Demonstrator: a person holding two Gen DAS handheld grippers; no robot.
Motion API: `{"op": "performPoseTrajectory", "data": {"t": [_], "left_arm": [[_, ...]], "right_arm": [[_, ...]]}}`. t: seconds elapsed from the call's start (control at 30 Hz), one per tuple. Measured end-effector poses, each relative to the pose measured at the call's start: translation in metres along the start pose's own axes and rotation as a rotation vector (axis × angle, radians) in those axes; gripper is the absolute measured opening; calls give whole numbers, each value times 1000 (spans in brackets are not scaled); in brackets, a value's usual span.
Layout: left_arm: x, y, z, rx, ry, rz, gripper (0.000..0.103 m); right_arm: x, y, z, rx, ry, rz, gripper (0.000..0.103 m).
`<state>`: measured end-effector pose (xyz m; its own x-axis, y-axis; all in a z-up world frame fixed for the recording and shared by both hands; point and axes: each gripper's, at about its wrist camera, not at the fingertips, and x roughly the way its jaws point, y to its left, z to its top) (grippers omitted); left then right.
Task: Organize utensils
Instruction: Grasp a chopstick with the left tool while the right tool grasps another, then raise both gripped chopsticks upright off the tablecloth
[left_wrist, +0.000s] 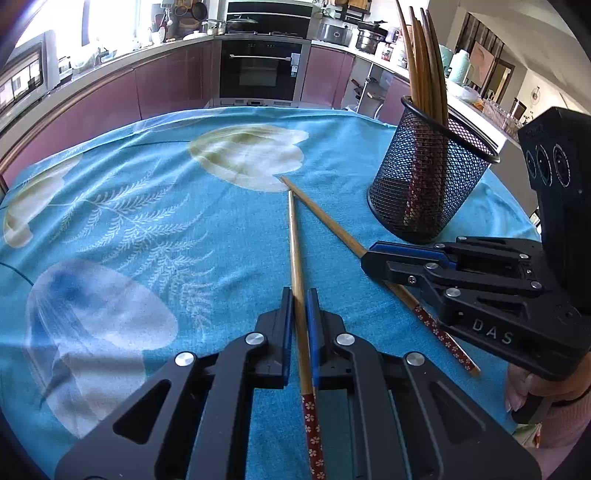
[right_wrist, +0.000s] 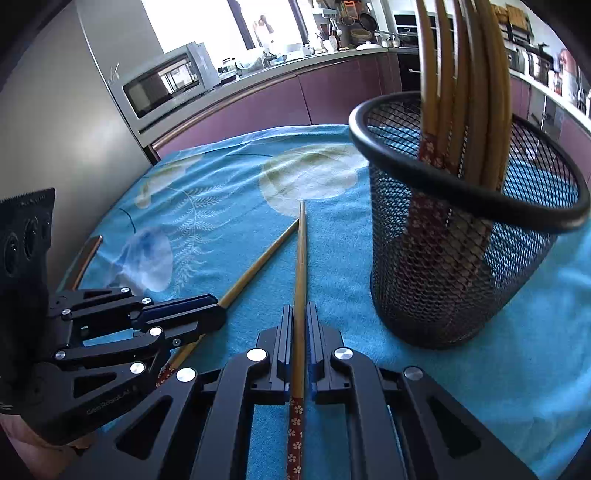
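The left gripper (left_wrist: 300, 295) had its jaws pressed on a chopstick (left_wrist: 295, 251), pinching it approx. at mid-length; the bare wood tip pointed away over the cloth, and the red flower-pattern end ran back between the gripper arms and was cut off at the bottom edge. The right gripper (right_wrist: 300, 310) was the same: jaws closed on a second chopstick (right_wrist: 301, 258), patterned end going under the frame bottom. The two tips lay close together, nearly touching, on a pale flower print. With no earlier view, I could not tell if either stick was lifted or lay flat on the cloth.

In the left wrist view the right gripper (left_wrist: 369, 254) covered the middle part of its stick, so the contact itself was not visible from that side. In the right wrist view the left gripper (right_wrist: 221, 314) hid its stick in the same way. A hand (left_wrist: 532, 391) with a pink sleeve showed only partly at the right edge.

The mesh holder (right_wrist: 461, 258), black and round, stood upright just beside the right gripper, w/ several chopsticks (right_wrist: 465, 74) inside; their tops were cut off by the frame.

The surface was a table w/ a blue floral cloth (left_wrist: 166, 206). Behind were purple cabinets (left_wrist: 159, 85), a built-in oven (left_wrist: 260, 70), a microwave (right_wrist: 162, 85) and a bright window; small items on the counter were too blurred to name.
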<state>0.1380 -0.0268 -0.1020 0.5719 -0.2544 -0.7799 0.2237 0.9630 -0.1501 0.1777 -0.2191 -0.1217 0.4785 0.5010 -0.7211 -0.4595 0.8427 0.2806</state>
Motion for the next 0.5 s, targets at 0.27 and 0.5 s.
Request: {"op": "performPoseTrajectory", "data": {"t": [0.27, 0.5], "left_arm": [[-4, 0, -3, -17, 1, -6, 8], [-8, -4, -5, -7, -4, -19, 8]], "right_arm": [[-13, -3, -5, 23, -25, 34, 6], [-20, 1, -9, 11, -26, 83, 6]]}}
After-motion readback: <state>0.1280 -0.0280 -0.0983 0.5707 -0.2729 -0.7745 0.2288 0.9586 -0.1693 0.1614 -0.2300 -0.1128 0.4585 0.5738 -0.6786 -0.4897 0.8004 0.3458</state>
